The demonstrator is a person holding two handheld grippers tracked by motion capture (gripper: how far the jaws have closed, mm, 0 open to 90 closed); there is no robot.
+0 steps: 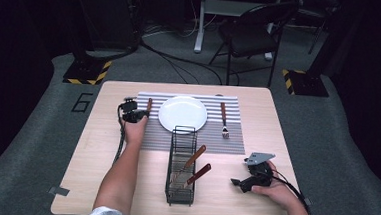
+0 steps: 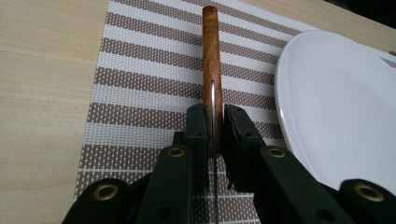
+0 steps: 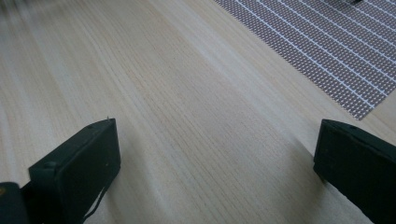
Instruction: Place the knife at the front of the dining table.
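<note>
A knife with a brown wooden handle [image 2: 211,56] lies on the striped placemat [image 2: 140,84], just left of the white plate [image 2: 336,107]. My left gripper [image 2: 215,126] is shut on it where the thin blade meets the handle, and the handle points away from me. From the high view, that left gripper [image 1: 137,115] sits at the mat's left edge beside the knife [image 1: 149,105] and the plate [image 1: 183,113]. My right gripper [image 1: 236,182] hovers low over the bare front right of the table. Its jaws are open in the right gripper view [image 3: 215,158], with only wood between them.
A fork [image 1: 224,119] with a wooden handle lies on the placemat [image 1: 226,140] right of the plate. A black wire rack [image 1: 171,156] stands at the front centre and holds two wooden-handled utensils [image 1: 194,157]. A chair [image 1: 253,36] stands on the floor beyond the table [image 1: 101,147].
</note>
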